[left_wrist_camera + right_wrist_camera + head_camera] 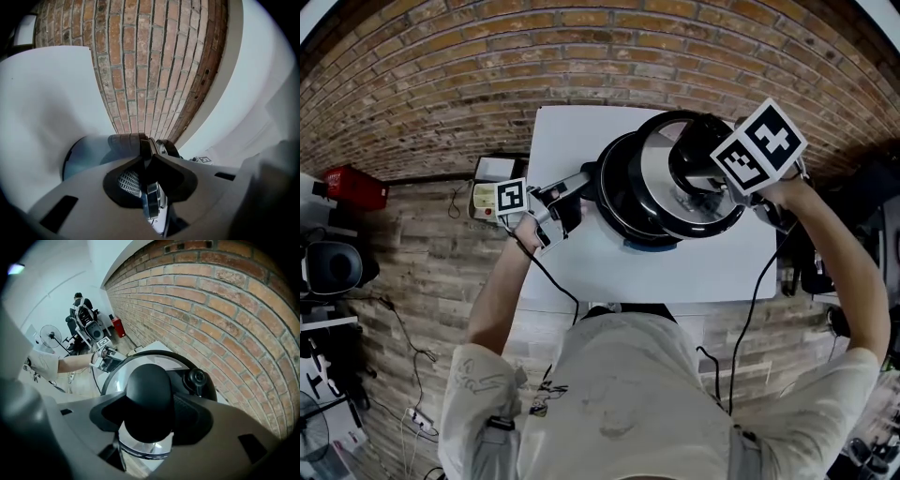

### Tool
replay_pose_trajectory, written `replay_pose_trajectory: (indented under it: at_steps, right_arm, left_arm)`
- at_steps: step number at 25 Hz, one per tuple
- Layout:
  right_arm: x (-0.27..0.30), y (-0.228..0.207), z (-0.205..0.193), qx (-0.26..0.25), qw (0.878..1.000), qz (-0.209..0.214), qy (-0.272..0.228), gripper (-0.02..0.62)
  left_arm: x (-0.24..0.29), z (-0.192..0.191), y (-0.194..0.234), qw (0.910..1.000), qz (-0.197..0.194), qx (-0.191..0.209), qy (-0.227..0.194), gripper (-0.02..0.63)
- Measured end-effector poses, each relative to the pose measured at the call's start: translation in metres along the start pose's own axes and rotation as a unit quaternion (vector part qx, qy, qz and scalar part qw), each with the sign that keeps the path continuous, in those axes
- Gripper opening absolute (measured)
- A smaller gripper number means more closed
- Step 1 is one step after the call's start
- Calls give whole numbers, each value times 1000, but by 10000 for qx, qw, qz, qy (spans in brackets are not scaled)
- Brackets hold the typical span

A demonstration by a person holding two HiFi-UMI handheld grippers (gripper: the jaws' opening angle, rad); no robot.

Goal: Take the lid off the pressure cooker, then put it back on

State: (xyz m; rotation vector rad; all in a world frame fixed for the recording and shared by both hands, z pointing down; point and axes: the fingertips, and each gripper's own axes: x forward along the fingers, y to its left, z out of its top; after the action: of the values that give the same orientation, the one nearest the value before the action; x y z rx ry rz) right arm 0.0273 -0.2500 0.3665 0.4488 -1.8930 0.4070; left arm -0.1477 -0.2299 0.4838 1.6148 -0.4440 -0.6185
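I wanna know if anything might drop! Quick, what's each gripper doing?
Left gripper: closed, holding the pot's side handle.
Right gripper: closed, holding the lid's black knob.

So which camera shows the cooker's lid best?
The head view: nearly the whole lid shows, held over the pot. The right gripper view shows its knob between the jaws and part of the rim; the left gripper view shows almost nothing of it.

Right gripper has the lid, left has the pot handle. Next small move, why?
Probably lift the lid a little higher, clear of the pot. The right gripper grips its knob, and the lid hangs tilted, offset but overlapping the rim; the left gripper clamps the pot handle.
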Motion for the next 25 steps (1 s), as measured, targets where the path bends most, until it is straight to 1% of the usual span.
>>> replay_pose_trajectory:
  at_steps: [5,9,13,19,25]
  right_arm:
    - [-17,-23,-35,522,9986,-76,-85,291]
    - [-34,-41,-70,988,9947,-219,-177,291]
    - [-48,-59,-110,1501,9877,-409,-156,291]
    - [-68,-78,-164,2121,9748,-656,-210,291]
    - [-71,-86,-202,2462,9661,-761,-160,291]
  left_arm:
    - [0,0,1,10000,23,-48,-10,74]
    - [-1,0,2,10000,39,-51,-7,74]
    - [-1,0,3,10000,64,-35,28,72]
    - [-1,1,2,10000,42,-36,68,72]
    - [-4,2,3,10000,39,-20,54,72]
